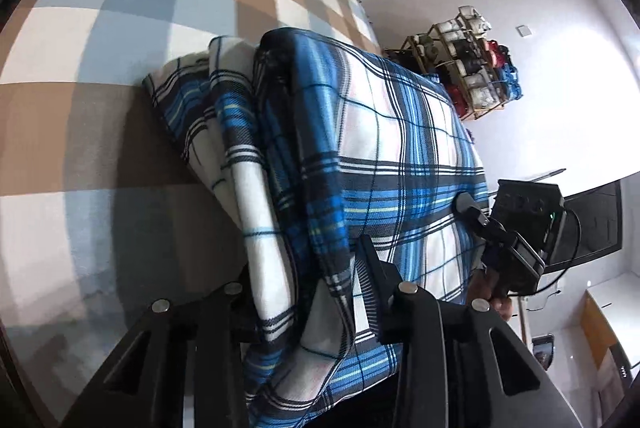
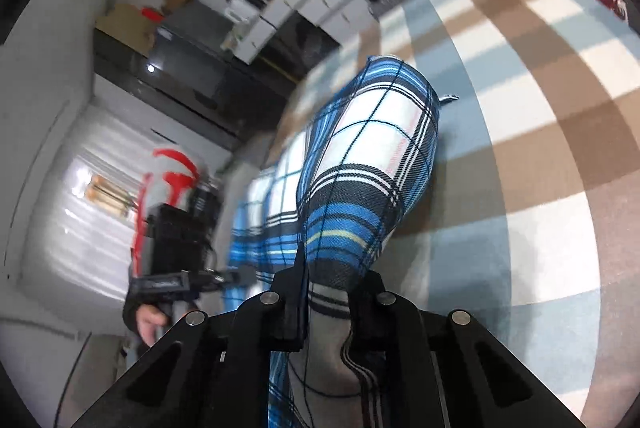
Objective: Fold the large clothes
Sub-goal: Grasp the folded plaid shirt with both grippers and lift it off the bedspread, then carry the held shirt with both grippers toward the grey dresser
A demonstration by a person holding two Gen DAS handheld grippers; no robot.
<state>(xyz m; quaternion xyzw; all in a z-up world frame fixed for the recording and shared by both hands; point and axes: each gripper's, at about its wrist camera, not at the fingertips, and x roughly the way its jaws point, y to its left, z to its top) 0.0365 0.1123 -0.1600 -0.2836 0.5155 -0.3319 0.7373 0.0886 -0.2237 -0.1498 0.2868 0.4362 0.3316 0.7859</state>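
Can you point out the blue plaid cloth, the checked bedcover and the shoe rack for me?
Blue plaid cloth [image 1: 392, 131]: left wrist view, a white square.
Checked bedcover [image 1: 120, 7]: left wrist view, bare blue check.
Shoe rack [image 1: 468, 67]: left wrist view, middle shelves.

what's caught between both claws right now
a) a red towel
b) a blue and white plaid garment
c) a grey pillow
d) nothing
b, the blue and white plaid garment bunches between the left claw and between the right claw, above the checked bedcover.
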